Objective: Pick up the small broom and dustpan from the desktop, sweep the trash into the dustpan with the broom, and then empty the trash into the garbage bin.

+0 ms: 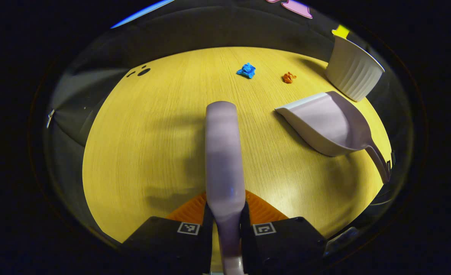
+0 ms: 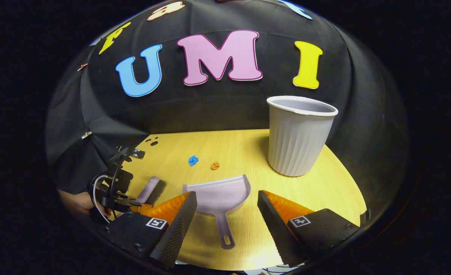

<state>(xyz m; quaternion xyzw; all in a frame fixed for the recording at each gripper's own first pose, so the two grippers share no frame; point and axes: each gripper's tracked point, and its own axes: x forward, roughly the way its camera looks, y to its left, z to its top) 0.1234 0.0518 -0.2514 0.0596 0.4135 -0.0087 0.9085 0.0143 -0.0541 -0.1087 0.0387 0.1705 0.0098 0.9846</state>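
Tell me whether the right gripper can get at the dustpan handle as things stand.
Probably yes: the right gripper is open, the dustpan handle points back between its fingers, and nothing lies between them on the table.

Showing pale lilac on broom (image 1: 224, 160) and dustpan (image 2: 218, 194). Showing off-white with vertical ribbing on garbage bin (image 2: 298, 137). Showing bright blue on one crumpled scrap (image 1: 246, 70), rusty orange on the other scrap (image 1: 288, 77). Showing yellow wood grain, fine lines, on desktop (image 1: 149, 145).

Yellow wood-grain tabletop (image 1: 141, 152), dark holes (image 1: 143, 71) near its far corner; black cloth wall (image 2: 210, 107)
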